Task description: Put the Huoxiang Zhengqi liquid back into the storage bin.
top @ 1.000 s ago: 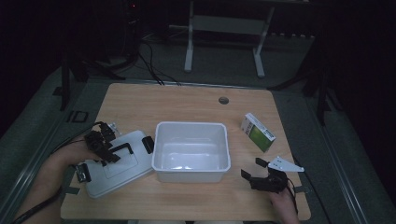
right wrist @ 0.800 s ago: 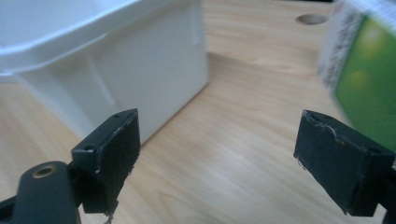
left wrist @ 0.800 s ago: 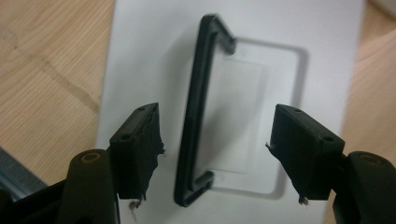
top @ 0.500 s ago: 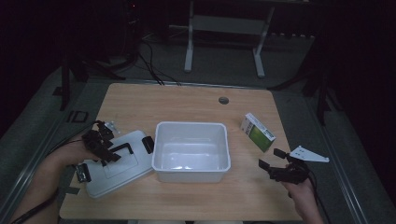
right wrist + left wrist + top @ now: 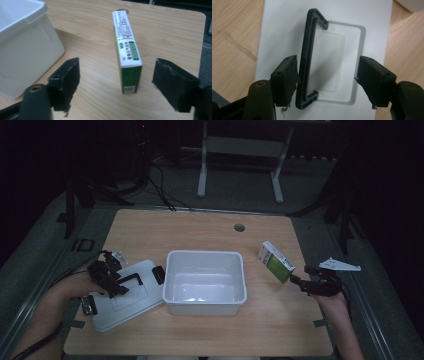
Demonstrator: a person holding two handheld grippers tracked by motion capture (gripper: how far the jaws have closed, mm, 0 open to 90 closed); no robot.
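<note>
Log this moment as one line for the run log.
left claw: open, over lid handle | right claw: open, facing green box | white bin: empty

The only print to be seen is on the green and white carton (image 5: 127,50), standing on edge on the wooden table (image 5: 162,32); its white upper face carries several lines of small dark characters, too fine and blurred to read; further down that face sits a green panel with white characters, likewise beyond reading; on the green end facing the right gripper's camera there is a small white patch that looks like a barcode, its bars and digits not legible; from the high view the carton (image 5: 275,262) shows green and white only, no words made out; no brand name or number can be read anywhere.
</note>
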